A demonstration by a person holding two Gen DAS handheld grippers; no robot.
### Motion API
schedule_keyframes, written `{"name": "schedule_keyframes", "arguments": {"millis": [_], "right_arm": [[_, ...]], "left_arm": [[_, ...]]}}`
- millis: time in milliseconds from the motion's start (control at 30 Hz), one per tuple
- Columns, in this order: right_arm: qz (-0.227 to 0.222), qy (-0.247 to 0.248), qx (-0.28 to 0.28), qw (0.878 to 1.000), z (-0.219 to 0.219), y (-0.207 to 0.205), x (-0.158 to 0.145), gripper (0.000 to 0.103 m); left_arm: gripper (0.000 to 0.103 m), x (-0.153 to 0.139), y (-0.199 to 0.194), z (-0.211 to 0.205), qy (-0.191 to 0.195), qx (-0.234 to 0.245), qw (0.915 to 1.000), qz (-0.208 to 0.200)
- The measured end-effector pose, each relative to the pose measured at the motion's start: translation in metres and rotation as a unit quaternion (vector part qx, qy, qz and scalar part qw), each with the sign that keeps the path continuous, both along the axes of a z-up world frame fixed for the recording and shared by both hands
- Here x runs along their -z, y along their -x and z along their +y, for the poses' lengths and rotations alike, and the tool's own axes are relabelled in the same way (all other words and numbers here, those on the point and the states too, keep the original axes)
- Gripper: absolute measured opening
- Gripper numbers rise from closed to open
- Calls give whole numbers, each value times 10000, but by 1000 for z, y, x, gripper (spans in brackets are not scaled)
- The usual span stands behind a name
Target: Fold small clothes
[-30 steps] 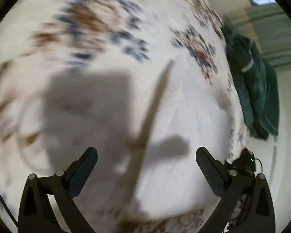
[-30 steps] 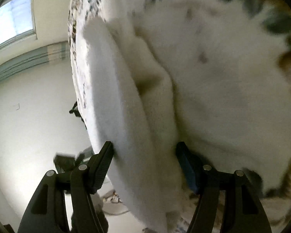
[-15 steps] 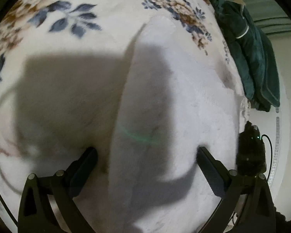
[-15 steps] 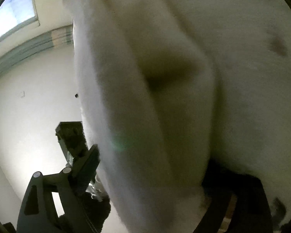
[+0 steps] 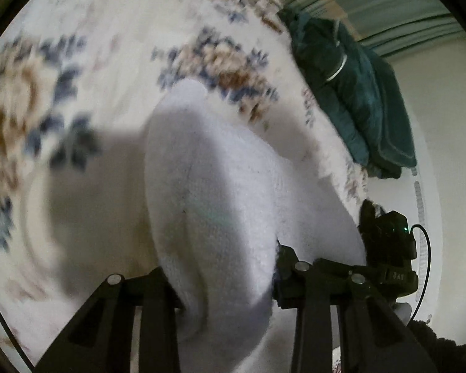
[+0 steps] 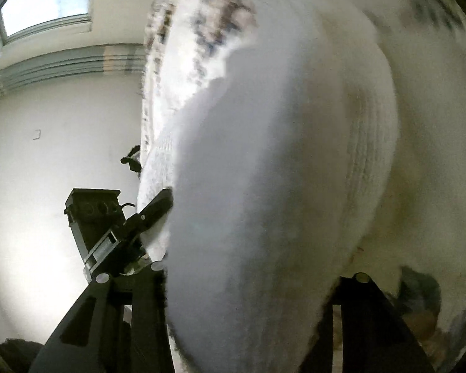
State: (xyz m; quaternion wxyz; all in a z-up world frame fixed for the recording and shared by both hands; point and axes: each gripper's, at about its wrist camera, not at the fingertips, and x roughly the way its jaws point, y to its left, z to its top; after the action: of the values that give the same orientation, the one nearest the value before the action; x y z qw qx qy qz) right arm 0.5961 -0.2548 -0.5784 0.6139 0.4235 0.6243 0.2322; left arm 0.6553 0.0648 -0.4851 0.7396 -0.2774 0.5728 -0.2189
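A white fluffy garment (image 5: 220, 186) lies on a floral blanket (image 5: 87, 62), with its near edge bunched up and raised. My left gripper (image 5: 223, 279) has its jaws closing on that bunched edge, and the fabric fills the gap between its fingers. In the right wrist view the same white garment (image 6: 279, 171) fills most of the frame. My right gripper (image 6: 251, 279) is closing on a thick fold of it, with fabric pressed against both fingers. Beside that fold the left gripper's finger (image 6: 155, 208) shows against the cloth.
A dark green garment (image 5: 357, 93) lies heaped at the blanket's far right edge. The blanket's edge (image 6: 152, 77) drops off toward a white wall (image 6: 46, 155). A window (image 6: 46, 0) sits high at the left. The right gripper's black body (image 5: 385, 239) is close on the right.
Both grippers went from wide open around the garment's edge to closed in on it. The fabric now bunches and rises between the jaws, and both views have lifted.
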Motion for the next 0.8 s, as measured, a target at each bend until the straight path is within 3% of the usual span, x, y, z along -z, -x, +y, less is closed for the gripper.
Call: {"name": "schedule_keyframes", "arguments": {"millis": [133,233,367,500,700,800], "right_arm": [[-454,106,88,9989,1,-33,-43,44],[-747,77,208,9970,1,-80,-72,44],[-990,55,209,9949,6,-147,-85,44],[-948,156,60,9954,11,-201,-56,44],[-483,437,-5,9979,22,-249,12,44],[-194,762,-39,9969,21,-253,36,50]], "left_arm": [[31,-34,-40,13,21,3,9995,-300],[31,-60,-84,22,39,-84,9985,-545],[31,-70,-137,34,-21,-244,9971,-724],[32,-38,-181,44,-243,-272,9974,-618],[33,37,-212,48,-453,-108,9989,12],[46,53,-215,45,-734,-22,9970,232]]}}
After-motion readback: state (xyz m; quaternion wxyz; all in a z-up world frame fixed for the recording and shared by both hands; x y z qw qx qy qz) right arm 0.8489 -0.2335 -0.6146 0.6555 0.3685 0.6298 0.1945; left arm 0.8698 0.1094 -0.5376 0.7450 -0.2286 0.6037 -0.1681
